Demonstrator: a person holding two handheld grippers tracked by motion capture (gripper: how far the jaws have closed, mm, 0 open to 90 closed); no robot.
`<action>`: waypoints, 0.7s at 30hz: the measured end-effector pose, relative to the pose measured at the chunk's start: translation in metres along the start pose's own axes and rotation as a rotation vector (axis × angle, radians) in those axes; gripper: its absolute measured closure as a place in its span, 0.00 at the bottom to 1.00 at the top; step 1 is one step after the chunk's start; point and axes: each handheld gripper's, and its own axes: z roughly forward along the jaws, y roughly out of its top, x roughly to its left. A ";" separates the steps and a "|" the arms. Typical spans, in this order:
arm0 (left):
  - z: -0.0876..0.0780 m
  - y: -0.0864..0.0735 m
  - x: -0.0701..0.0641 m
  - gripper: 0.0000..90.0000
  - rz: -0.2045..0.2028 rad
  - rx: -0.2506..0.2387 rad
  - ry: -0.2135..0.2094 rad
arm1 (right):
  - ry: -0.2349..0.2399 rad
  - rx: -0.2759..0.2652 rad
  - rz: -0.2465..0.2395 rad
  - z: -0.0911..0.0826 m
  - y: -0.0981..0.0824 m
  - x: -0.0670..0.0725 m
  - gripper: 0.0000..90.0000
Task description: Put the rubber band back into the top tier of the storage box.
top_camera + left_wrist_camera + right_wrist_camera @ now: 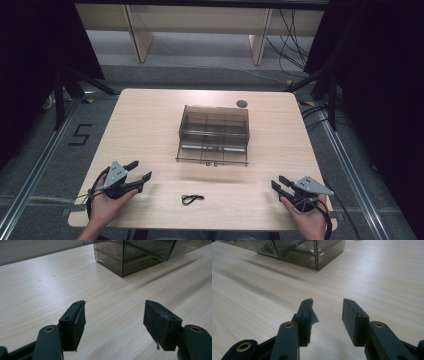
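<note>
- The wooden table (150, 125) takes up the middle of the high view.
- A smoky clear drawer box (214, 134) stands at its centre, untouched.
- The left gripper (138, 175), lower left, gapes wide and empty.
- The right gripper (277, 185), lower right, also stands open, holding nothing.
- A small black loop (191, 199) lies bottom centre between them; the work looks unstarted.

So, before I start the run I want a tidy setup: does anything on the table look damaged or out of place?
Mostly tidy. The pad on one jaw of the right gripper is peeling, a torn flap sticking into the gap. A small black looped cord lies loose on the light wooden table, in front of the smoky transparent plastic drawer box.
</note>
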 end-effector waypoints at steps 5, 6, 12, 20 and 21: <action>0.000 0.000 0.000 0.38 -0.003 -0.006 -0.010 | 0.015 0.013 -0.012 0.000 0.002 0.001 0.67; -0.001 0.000 0.000 0.38 -0.006 -0.005 -0.015 | 0.015 0.013 -0.012 -0.001 0.002 0.001 0.67; -0.006 0.013 -0.002 0.38 0.017 0.057 -0.060 | 0.016 0.028 0.003 -0.004 0.006 0.004 0.66; -0.007 0.028 -0.009 0.39 0.086 0.266 -0.174 | 0.027 0.038 -0.055 -0.002 0.007 -0.001 0.65; -0.008 0.032 -0.009 0.39 0.121 0.285 -0.183 | 0.033 0.057 -0.007 -0.003 0.006 0.002 0.65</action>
